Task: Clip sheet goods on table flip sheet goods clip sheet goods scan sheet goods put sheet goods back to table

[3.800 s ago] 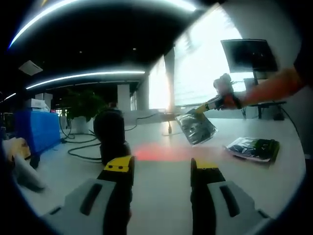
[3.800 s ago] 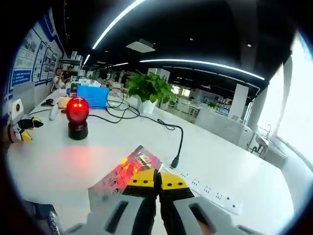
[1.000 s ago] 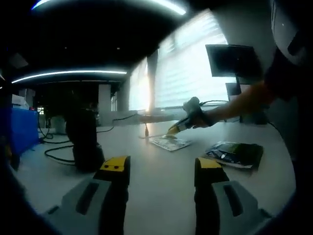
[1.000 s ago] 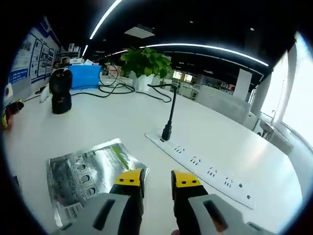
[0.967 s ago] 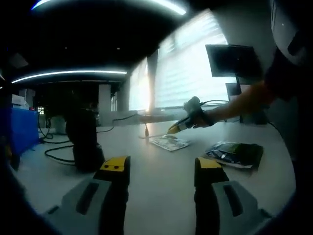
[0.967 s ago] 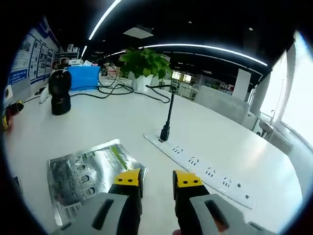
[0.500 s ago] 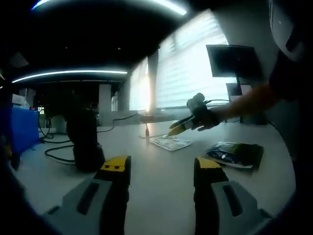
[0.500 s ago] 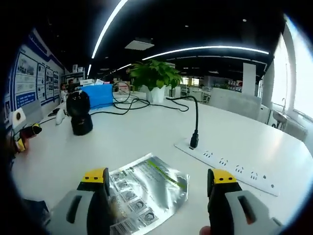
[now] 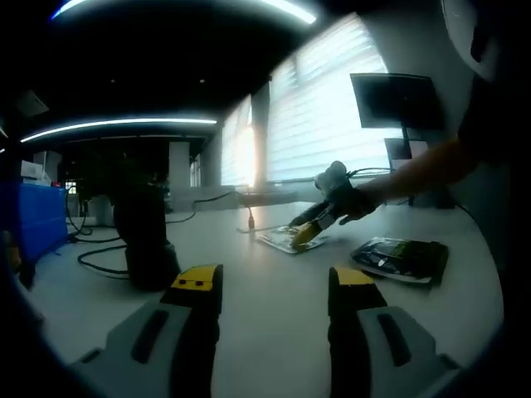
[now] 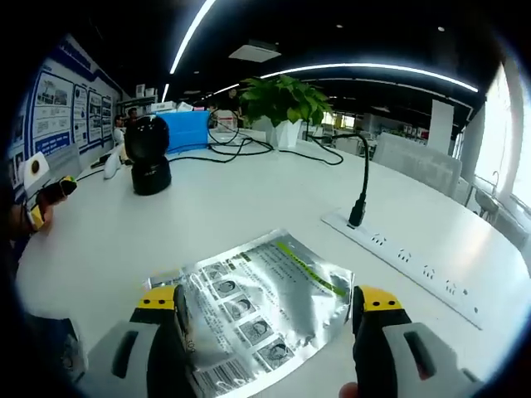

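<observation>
we judge the task to be at its very end, or at the start of a fresh round: the silver foil pouch lies flat on the white worktop, printed face up, and nothing grips it. the right gripper hovers over it with its jaws spread wide, one yellow tip to either side of the pouch; whether they touch the foil we cannot tell. in the left gripper view the same pouch lies well out on the worktop, with the right gripper down at it, and a second, darker packet lies near it to the right. the left gripper hangs released over bare worktop, grasping nothing. the black scanner stands well apart from the pouch and shows no red glow, so the scan looks done to us.

as for writing, the pouch carries a green stripe, rows of small pictures and a barcode at its near edge; the text is too small to read. blue wall posters are likewise illegible.
</observation>
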`<state>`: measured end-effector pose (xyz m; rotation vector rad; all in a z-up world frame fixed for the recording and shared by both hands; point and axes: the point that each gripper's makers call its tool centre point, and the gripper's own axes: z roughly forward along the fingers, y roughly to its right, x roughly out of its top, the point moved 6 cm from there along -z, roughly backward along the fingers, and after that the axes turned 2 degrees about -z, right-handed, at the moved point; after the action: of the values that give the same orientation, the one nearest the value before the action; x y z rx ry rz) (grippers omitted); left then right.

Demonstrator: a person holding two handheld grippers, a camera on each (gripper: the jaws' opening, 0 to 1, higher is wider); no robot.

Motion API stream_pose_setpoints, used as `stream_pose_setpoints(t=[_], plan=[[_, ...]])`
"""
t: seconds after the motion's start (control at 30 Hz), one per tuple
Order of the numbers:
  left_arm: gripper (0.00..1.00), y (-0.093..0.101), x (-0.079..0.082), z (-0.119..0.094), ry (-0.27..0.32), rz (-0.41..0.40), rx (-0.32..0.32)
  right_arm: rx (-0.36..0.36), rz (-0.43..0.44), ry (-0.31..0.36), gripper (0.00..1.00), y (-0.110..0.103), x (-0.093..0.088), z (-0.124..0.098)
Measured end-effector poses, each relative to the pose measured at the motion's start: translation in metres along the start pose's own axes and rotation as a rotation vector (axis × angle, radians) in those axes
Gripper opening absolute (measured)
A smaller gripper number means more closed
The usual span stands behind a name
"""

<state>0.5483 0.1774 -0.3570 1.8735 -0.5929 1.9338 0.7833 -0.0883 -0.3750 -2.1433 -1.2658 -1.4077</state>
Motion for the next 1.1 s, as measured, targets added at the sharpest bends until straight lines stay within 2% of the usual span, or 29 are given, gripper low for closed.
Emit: stream_pose_setpoints(t=[0.03,0.07,0.13,0.27,0.6,0.7,0.77,0.87,0.93,1.0,1.03,1.1], plan=[[0.44,0.0,0.0,0.0,-0.001,0.002,0.0,-0.006,-0.023,0.005,0.75,0.002,0.003,-0.002],[0.43,0.001,0.0,0.0,-0.003,0.006,0.0,0.001,-0.008,0.021,0.73,0.001,0.008,-0.005],[0.43,0.001,0.0,0.0,-0.005,0.01,0.001,0.023,0.061,0.055,0.74,-0.001,0.012,-0.006],[0.43,0.002,0.0,0.0,-0.003,0.012,-0.001,0.027,0.039,0.016,0.74,-0.003,0.0,0.003],[0.43,0.002,0.001,0.0,-0.001,0.016,-0.007,0.024,0.143,0.005,0.76,-0.002,-0.012,0.008],[0.43,0.003,0.001,0.0,-0.002,0.018,-0.009,0.022,0.132,0.008,0.76,-0.002,-0.012,0.008],[0.43,0.003,0.001,0.0,-0.002,0.022,-0.012,0.01,0.066,0.02,0.77,-0.002,-0.007,0.007],[0.43,0.004,0.001,-0.001,-0.001,0.022,-0.012,0.02,0.071,0.015,0.73,-0.006,-0.005,0.008],[0.43,0.003,0.001,-0.001,0.001,0.02,-0.012,0.041,0.099,0.016,0.69,-0.01,-0.007,0.009],[0.43,0.003,0.001,-0.001,0.001,0.018,-0.011,0.058,0.186,0.013,0.68,-0.011,-0.012,0.011],[0.43,0.003,0.001,-0.001,0.001,0.019,-0.012,0.066,0.132,0.054,0.69,-0.008,-0.009,0.013],[0.43,0.003,0.001,-0.001,0.0,0.021,-0.013,0.058,0.167,0.031,0.69,-0.012,-0.012,0.009]])
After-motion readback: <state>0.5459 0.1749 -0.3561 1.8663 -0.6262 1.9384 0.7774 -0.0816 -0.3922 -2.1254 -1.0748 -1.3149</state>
